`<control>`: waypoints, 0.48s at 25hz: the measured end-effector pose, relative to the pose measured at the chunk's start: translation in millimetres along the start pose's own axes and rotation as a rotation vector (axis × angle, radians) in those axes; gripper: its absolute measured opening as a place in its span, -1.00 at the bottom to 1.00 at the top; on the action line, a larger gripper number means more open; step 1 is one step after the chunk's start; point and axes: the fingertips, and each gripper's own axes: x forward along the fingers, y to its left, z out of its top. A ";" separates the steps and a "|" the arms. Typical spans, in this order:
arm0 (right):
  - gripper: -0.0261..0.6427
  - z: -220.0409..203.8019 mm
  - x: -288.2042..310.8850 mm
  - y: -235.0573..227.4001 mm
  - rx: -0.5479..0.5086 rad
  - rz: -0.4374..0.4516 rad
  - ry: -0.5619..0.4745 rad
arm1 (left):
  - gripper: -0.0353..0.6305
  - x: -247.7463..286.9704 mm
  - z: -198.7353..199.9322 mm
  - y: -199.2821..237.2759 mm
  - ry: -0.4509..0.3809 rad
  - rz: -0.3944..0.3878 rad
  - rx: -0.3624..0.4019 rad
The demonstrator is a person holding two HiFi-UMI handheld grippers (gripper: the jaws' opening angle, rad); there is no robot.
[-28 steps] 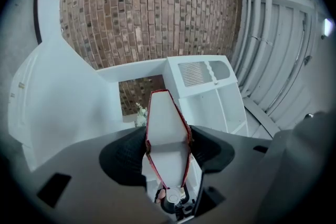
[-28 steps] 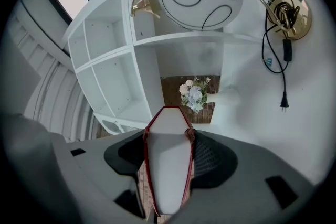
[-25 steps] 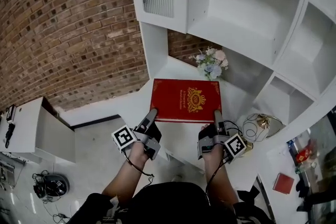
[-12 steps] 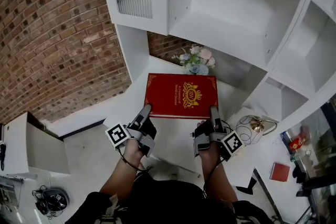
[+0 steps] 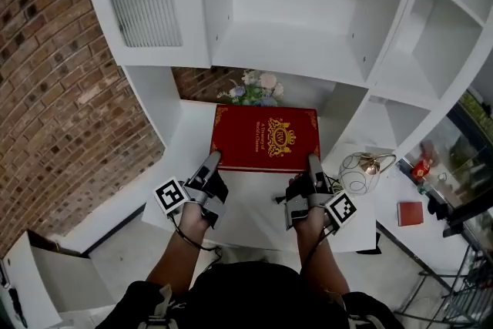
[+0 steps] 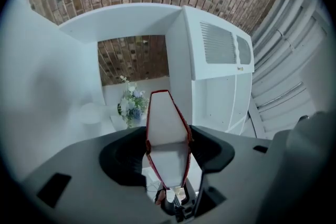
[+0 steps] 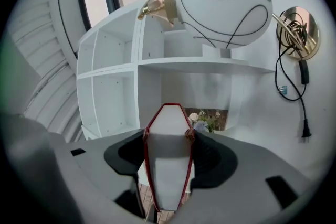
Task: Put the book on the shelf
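A large red book [image 5: 266, 138] with gold ornament on its cover is held flat in the air, in front of the white shelf unit [image 5: 308, 19]. My left gripper [image 5: 213, 159] is shut on the book's near left corner, and my right gripper [image 5: 313, 162] is shut on its near right corner. In the left gripper view the book's white page edge [image 6: 167, 134] runs between the jaws. The right gripper view shows the same white edge [image 7: 168, 155] clamped between its jaws. The shelf's wide open compartment lies beyond the book's far edge.
A small bouquet of flowers [image 5: 250, 86] stands on the white counter [image 5: 254, 219] just past the book. A round white lamp with a brass fitting [image 5: 362, 169] sits at the right. A cabinet door with ribbed glass [image 5: 146, 4] is at the upper left. A brick wall [image 5: 46, 88] fills the left.
The head view has swung, so the shelf compartments now fill more of the top. Both grippers and the book have kept their grip and sit slightly nearer the shelf.
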 end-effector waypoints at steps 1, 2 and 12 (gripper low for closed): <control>-0.15 0.8 -1.0 1.1 -0.004 -0.002 -0.023 | -0.11 5.0 1.7 0.4 0.024 -0.006 -0.004; -0.15 1.6 -2.4 2.3 -0.009 -0.003 -0.044 | -0.11 9.5 2.8 0.1 0.046 -0.014 -0.008; -0.15 15.8 -22.6 16.4 -0.055 0.004 -0.175 | -0.11 33.5 -9.2 -6.7 0.186 -0.061 -0.038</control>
